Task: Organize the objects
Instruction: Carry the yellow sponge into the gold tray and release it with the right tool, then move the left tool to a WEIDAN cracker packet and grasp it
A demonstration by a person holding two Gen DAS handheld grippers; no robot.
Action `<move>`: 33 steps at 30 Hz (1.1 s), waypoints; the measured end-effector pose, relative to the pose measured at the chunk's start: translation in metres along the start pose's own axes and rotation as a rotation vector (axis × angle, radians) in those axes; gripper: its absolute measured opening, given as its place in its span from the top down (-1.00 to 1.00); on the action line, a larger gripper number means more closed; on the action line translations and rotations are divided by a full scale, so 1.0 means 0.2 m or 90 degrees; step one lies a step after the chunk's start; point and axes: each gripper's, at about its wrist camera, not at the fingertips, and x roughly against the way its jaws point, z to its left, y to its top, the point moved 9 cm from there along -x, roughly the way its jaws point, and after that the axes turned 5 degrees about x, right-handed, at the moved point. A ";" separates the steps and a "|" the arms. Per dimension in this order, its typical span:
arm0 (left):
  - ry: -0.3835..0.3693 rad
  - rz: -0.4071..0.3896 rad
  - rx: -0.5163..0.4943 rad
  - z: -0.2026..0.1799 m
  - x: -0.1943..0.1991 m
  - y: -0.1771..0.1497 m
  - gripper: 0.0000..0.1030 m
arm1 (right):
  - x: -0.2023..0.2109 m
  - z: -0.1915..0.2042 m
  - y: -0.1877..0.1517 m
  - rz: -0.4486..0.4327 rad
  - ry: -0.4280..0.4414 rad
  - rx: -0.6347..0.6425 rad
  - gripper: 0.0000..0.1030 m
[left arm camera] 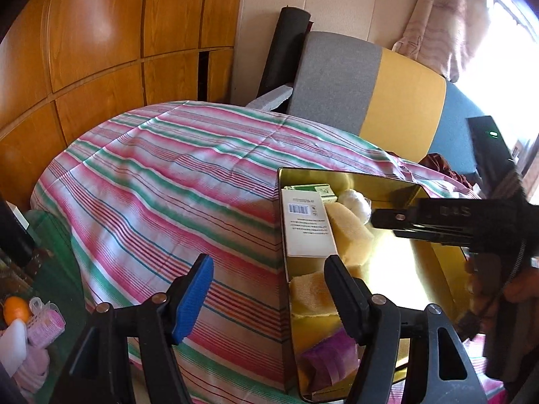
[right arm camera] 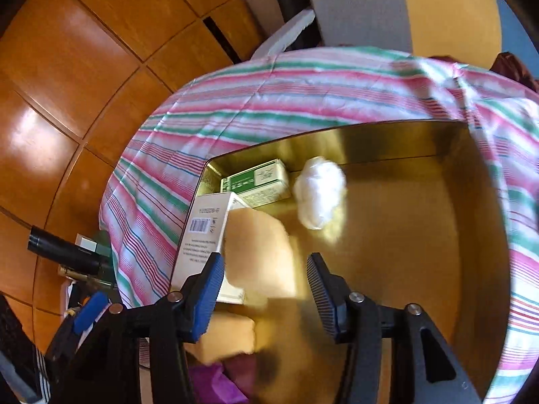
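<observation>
A gold tin box (left arm camera: 434, 269) (right arm camera: 404, 235) lies open on the striped bedspread. Inside are a white carton with a barcode (left arm camera: 308, 225) (right arm camera: 202, 235), a green box (left arm camera: 315, 190) (right arm camera: 259, 181), a white cotton ball (left arm camera: 353, 202) (right arm camera: 320, 195), yellow sponges (left arm camera: 350, 232) (right arm camera: 256, 252) and a purple item (left arm camera: 330, 357) (right arm camera: 215, 383). My left gripper (left arm camera: 269, 289) is open and empty, straddling the tin's left wall. My right gripper (right arm camera: 266, 286) is open above the tin, a yellow sponge just beyond its fingers; its arm (left arm camera: 454, 222) shows in the left wrist view.
The striped bedspread (left arm camera: 168, 185) (right arm camera: 303, 91) covers the bed. Wooden wardrobe doors (left arm camera: 101, 33) stand behind. A grey and yellow headboard (left arm camera: 370, 84) is at the back. An orange (left arm camera: 15, 308) and pink items (left arm camera: 43, 326) lie at the lower left.
</observation>
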 end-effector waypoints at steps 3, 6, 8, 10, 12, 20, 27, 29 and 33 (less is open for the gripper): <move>-0.004 -0.006 -0.018 -0.05 0.02 0.00 -0.34 | 0.12 -0.06 -0.02 -0.021 -0.015 0.009 -0.01; -0.008 -0.014 -0.043 -0.10 0.04 0.01 -0.38 | 0.25 -0.15 -0.05 -0.045 -0.025 0.005 -0.01; -0.015 -0.014 -0.053 -0.14 0.05 0.01 -0.39 | 0.33 -0.22 -0.08 -0.062 -0.034 -0.002 -0.01; -0.020 -0.014 -0.069 -0.20 0.06 0.01 -0.39 | 0.41 -0.30 -0.10 -0.076 -0.048 -0.013 -0.01; -0.025 -0.014 -0.082 -0.24 0.07 0.01 -0.39 | 0.49 -0.39 -0.12 -0.090 -0.062 -0.026 -0.01; -0.052 -0.005 -0.142 -0.48 0.07 -0.02 -0.39 | 0.80 -0.84 -0.25 -0.125 -0.149 -0.095 -0.01; -0.075 0.005 -0.204 -0.71 0.06 -0.05 -0.39 | 0.98 -1.27 -0.42 -0.114 -0.247 -0.138 -0.01; -0.085 0.009 -0.227 -0.79 0.05 -0.06 -0.39 | 1.00 -1.40 -0.48 -0.107 -0.277 -0.156 -0.01; -0.112 0.026 -0.263 -0.96 0.03 -0.09 -0.39 | 1.01 -1.62 -0.60 -0.109 -0.281 -0.242 -0.01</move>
